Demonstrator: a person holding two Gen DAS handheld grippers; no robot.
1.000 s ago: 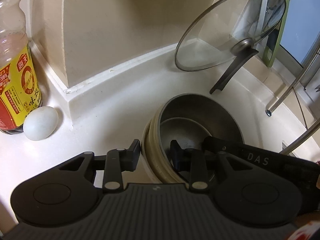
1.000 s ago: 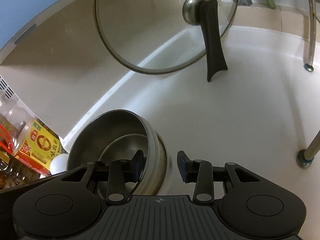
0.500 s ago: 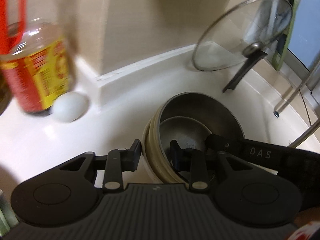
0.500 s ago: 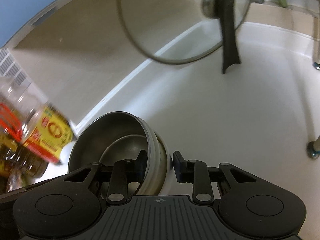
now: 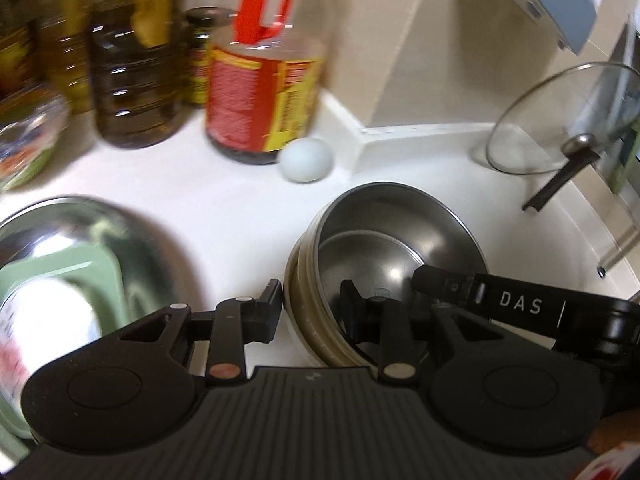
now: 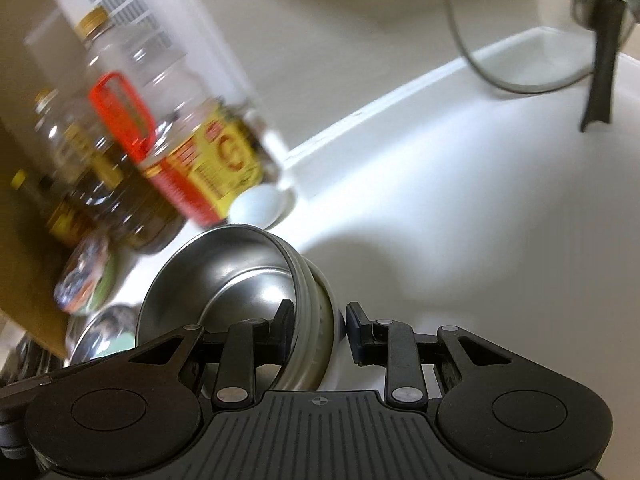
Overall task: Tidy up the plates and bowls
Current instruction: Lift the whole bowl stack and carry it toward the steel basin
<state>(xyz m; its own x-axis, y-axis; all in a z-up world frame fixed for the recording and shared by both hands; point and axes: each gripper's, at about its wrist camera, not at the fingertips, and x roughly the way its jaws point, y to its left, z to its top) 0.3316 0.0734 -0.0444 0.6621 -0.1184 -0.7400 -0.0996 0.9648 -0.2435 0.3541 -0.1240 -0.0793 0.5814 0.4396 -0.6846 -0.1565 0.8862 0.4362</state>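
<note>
A stack of nested steel bowls with a beige outer bowl is held between both grippers above the white counter. My left gripper is shut on the stack's near-left rim, one finger outside and one inside. My right gripper grips the opposite rim of the same stack, one finger inside and one outside. The right gripper's arm shows in the left wrist view. A large steel basin holding a green plate is at the left.
Oil and sauce bottles stand at the back left, with a pale egg beside them. A glass pot lid leans on the wall at the right. A wrapped bowl sits far left.
Both grippers have carried the bowl stack leftward, away from the glass lid. The bottles and the steel basin have come into view.
</note>
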